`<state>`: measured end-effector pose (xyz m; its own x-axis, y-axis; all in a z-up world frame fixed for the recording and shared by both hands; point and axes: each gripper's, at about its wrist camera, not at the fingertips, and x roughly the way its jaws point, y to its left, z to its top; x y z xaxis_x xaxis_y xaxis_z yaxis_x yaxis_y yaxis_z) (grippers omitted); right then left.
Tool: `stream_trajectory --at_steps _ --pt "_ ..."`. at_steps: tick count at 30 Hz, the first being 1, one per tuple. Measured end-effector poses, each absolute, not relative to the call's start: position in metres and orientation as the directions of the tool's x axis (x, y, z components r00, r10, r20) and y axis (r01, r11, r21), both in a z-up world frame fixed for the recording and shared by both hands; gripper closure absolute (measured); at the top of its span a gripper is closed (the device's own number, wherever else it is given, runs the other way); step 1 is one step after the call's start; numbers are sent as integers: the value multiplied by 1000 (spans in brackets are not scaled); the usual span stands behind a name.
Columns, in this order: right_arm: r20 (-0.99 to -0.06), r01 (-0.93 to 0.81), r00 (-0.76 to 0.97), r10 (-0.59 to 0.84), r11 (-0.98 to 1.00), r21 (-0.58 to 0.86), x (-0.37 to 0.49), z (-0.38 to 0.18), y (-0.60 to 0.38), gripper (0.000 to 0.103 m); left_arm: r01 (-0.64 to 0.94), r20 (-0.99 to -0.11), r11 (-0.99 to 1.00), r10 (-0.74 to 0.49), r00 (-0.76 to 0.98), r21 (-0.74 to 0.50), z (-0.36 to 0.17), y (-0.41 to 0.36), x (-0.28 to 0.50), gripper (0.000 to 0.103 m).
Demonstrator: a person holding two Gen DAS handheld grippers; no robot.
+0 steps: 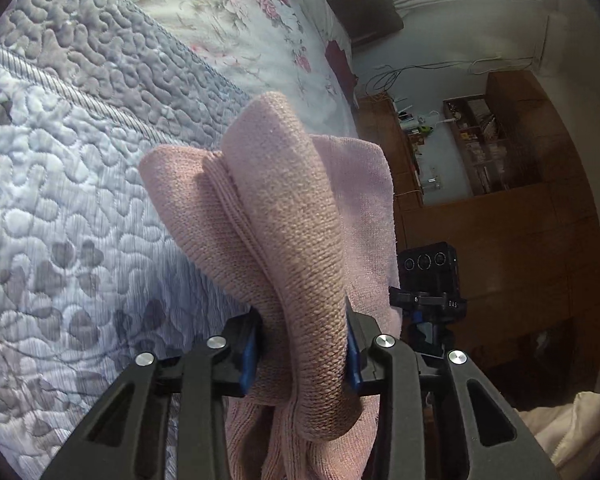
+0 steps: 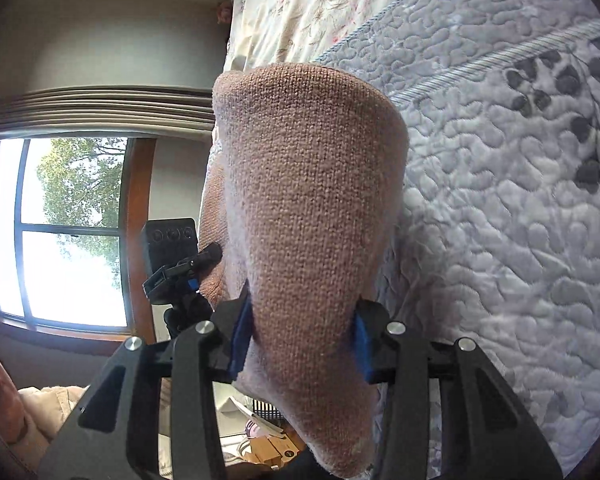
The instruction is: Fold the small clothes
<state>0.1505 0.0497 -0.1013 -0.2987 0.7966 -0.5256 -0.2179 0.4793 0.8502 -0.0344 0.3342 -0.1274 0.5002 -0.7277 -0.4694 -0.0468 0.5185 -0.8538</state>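
Both claws are pinching the pink knit garment [image 1: 292, 216]: my left gripper [image 1: 300, 354] clamps a bunched fold, my right gripper [image 2: 302, 342] a thick edge. It hangs lifted above the quilted bedspread [image 1: 60, 184]. I judge we're mid-fold; next I lower it flat, edges aligned.

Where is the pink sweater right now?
The pink sweater is pinched in both tools, left tool and right tool, held over the quilted bed cover.

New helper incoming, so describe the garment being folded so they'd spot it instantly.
Start at the bed's grey-blue quilted bedspread. Above it, both grippers clamp a pink knitted garment. It is the only plain pink ribbed knit around; the bedding nearby is quilted or floral.
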Motion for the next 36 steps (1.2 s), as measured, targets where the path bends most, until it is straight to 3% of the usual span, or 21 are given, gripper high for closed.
stream_trajectory --at_steps 6,10,15,18,21,23,24,26,28,29,31,36 --pt "-603 -168 -321 730 583 795 134 -170 19 58 -129 -641 652 -654 401 -747 -182 292 -39 70" --pt "-582 -175 -283 762 556 813 126 -180 14 47 -155 -654 660 -631 418 -735 -200 296 -45 68" --pt "-641 -278 -259 722 580 766 107 -158 17 27 -156 -723 744 -541 429 -649 -176 284 -60 66" --pt "-649 -276 -271 711 588 760 91 -155 14 24 -157 -775 825 -421 471 -543 -151 269 -80 64" --pt "-681 -271 -296 670 624 733 67 -165 4 24 -134 -769 865 -347 537 -484 -126 247 -110 62" --pt "-688 -272 -311 655 633 725 51 -171 2 25 -116 -762 880 -325 559 -460 -117 233 -125 58" --pt "-691 -272 -318 650 636 723 44 -174 2 31 -106 -769 893 -309 560 -437 -114 223 -129 57" --pt "-691 -265 -337 639 640 721 35 -182 8 47 -73 -776 908 -308 551 -413 -115 206 -135 57" --pt "-702 -270 -326 633 649 711 31 -184 10 73 -64 -796 925 -285 534 -374 -119 196 -139 57" --pt "-689 -263 -322 649 638 724 33 -181 10 78 -64 -804 931 -274 528 -359 -122 192 -141 57" --pt "-658 -257 -309 686 606 753 36 -176 0 81 -80 -825 942 -241 511 -325 -129 190 -144 57" --pt "-722 -337 -270 637 640 690 26 -168 -6 81 -124 -857 955 -181 483 -271 -155 194 -157 55"
